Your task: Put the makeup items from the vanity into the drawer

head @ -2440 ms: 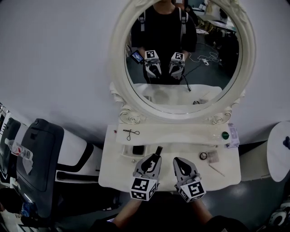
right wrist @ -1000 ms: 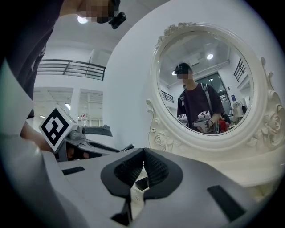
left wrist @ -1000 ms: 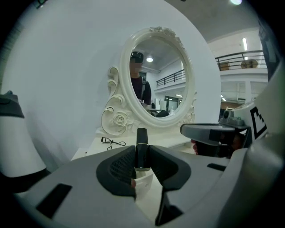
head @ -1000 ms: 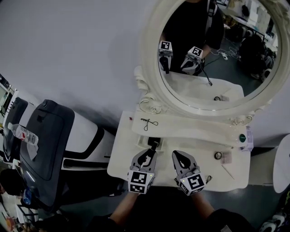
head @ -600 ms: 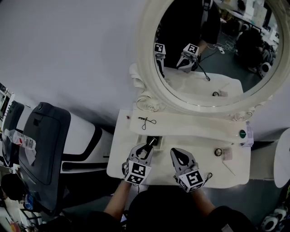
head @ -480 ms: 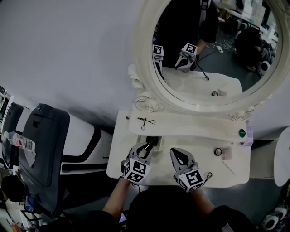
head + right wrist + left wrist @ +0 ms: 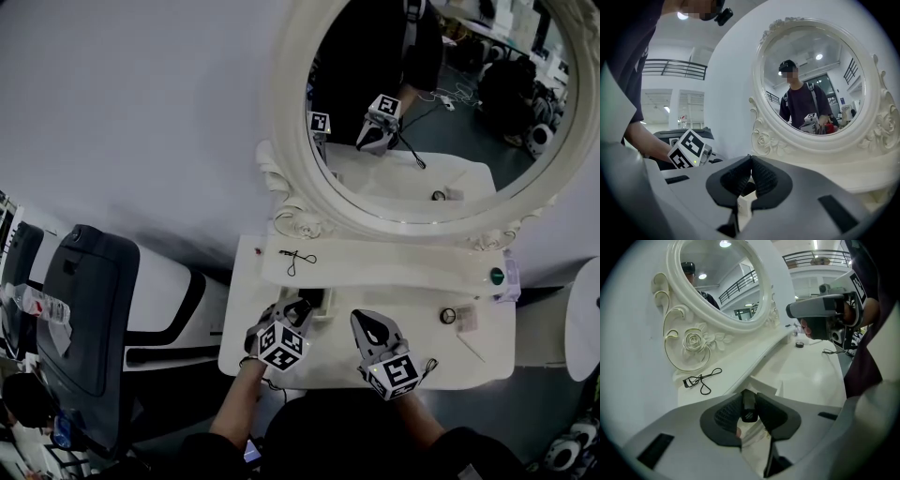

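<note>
Head view: the left claw (image 7: 301, 307) grips a black cosmetic tube (image 7: 317, 298) over the left part of the white tabletop (image 7: 424, 354), just below the shelf that carries an eyelash curler (image 7: 294, 259). The right claw (image 7: 367, 325) sits lower centre.

Left gripper view: its 2 pads clamp the tube at bottom centre, and the curler lies to the left.

Right gripper view: the jaws meet with nothing between them, under the oval mirror (image 7: 813, 79).
</note>
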The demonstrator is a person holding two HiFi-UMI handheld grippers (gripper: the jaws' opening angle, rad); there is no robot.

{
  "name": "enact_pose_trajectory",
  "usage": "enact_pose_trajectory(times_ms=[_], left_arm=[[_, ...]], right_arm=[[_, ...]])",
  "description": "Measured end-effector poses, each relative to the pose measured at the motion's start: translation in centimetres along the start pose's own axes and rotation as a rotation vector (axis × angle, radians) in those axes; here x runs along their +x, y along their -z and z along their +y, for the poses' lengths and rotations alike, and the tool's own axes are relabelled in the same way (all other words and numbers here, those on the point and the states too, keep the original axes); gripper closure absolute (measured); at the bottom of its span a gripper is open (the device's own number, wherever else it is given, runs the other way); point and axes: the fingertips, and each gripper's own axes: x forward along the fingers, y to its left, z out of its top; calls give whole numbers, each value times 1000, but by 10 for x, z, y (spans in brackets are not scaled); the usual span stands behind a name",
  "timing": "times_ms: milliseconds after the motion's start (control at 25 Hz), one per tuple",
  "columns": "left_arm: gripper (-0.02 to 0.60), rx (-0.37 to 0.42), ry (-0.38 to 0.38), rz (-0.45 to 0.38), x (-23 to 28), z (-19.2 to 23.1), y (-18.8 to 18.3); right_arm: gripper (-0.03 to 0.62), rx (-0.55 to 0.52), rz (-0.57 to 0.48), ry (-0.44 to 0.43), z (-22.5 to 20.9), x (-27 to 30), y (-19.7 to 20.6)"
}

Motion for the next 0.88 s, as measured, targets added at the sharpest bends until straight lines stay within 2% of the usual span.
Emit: enact_pose_trajectory(times_ms=[200, 440, 640, 880], left_arm=[[477, -24, -18, -14, -1, 4, -1], [479, -101, -41, -72, -12, 10, -9], [509, -125, -66, -119, -25, 8, -22], [537, -230, -79, -253, -51, 4, -55]], right_arm=[[569, 4, 2, 6, -1, 0, 2], [569, 7, 5, 1, 2, 1, 3], [569, 5, -3, -11, 7, 1, -1], [569, -1, -33, -24, 14, -1, -16]])
